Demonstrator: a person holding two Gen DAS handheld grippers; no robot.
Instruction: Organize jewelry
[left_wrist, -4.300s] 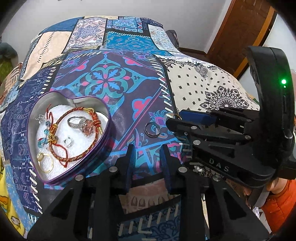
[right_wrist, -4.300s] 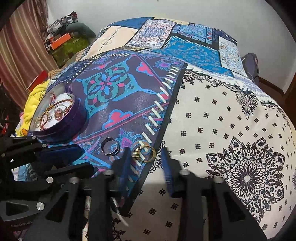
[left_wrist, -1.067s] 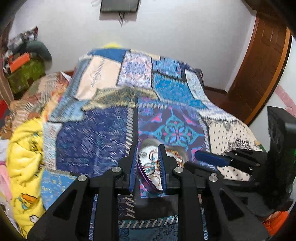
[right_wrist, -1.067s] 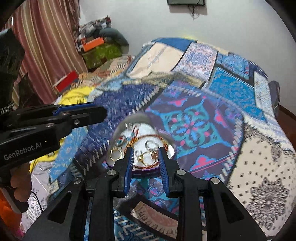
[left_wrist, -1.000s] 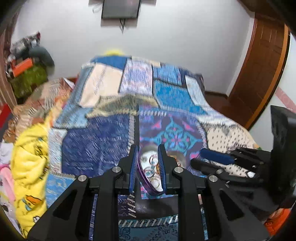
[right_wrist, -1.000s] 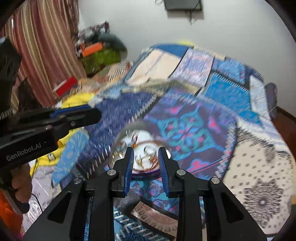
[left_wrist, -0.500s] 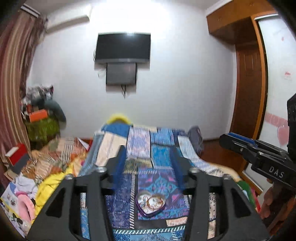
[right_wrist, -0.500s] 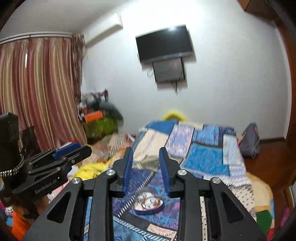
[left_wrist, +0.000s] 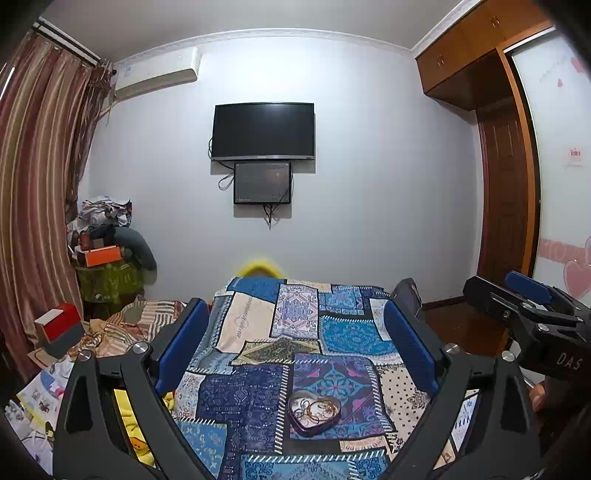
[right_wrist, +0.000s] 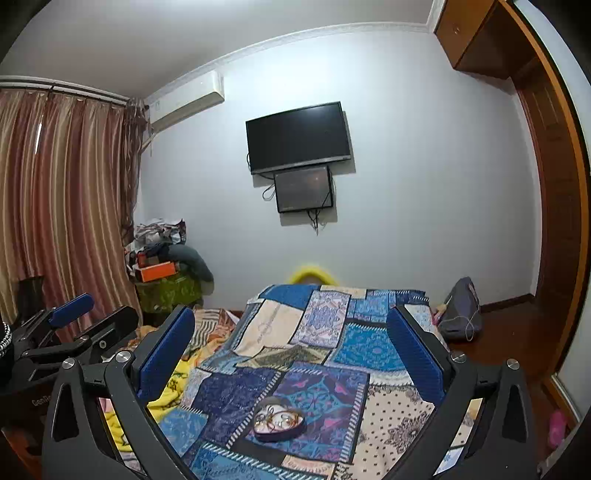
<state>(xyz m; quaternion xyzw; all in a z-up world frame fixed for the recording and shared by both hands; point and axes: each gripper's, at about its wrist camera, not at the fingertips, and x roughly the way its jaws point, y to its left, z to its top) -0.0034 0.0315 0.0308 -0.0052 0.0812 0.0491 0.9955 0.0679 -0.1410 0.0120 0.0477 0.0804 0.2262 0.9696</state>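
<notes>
A purple heart-shaped tin with bracelets and rings inside sits on the patchwork bedspread, far below and ahead of both grippers. It also shows in the right wrist view. My left gripper is wide open and empty, held high above the bed. My right gripper is wide open and empty too. The right gripper shows at the right edge of the left wrist view. The left gripper shows at the left edge of the right wrist view.
A black TV hangs on the far wall. Striped curtains hang on the left. A pile of boxes and clothes stands in the left corner. A wooden wardrobe and door are on the right. A grey bag lies by the bed.
Both grippers have pulled far up and back from the tin and opened wide. About a second ago they were narrow and close over the tin.
</notes>
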